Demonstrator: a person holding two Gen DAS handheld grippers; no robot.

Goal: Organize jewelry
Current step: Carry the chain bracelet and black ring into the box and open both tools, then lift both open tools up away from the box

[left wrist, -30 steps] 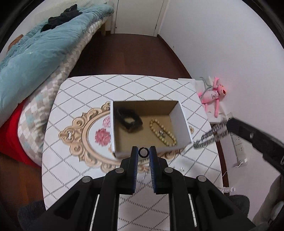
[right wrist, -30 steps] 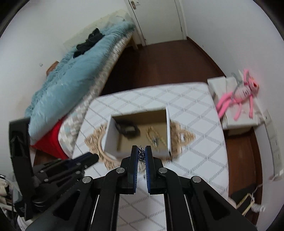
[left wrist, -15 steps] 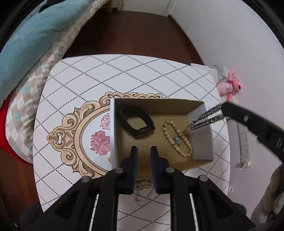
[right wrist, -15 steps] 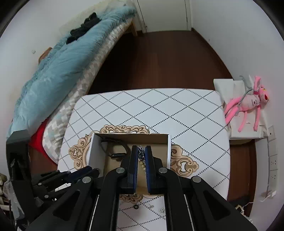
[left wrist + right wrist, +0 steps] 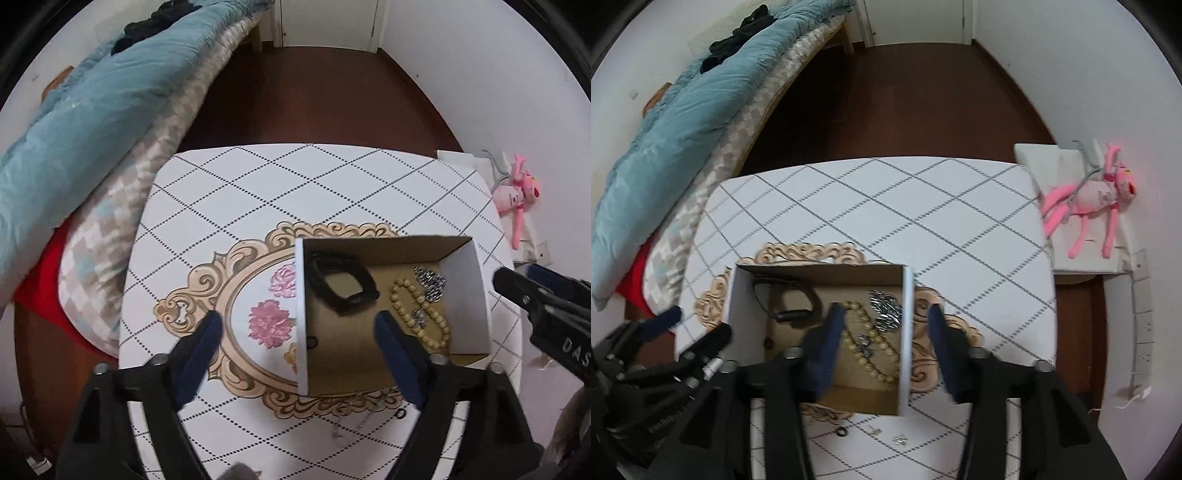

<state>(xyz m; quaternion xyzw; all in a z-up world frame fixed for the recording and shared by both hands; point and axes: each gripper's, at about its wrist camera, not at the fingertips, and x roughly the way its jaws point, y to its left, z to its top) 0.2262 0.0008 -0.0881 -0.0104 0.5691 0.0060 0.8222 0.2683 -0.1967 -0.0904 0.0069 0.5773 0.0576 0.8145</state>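
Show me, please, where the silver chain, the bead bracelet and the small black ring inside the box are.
silver chain (image 5: pixel 429 282), left wrist view, middle of the heap.
bead bracelet (image 5: pixel 421 314), left wrist view, beads near its metal charm.
small black ring (image 5: pixel 312 342), left wrist view, its rim beside the box wall.

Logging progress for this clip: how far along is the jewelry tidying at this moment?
Mostly done. The box already holds a black band, a bead bracelet, a silver chain and a small ring. Nothing is in hand: the left gripper and right gripper are both open and empty. Left on the table: a black ring and small earrings.
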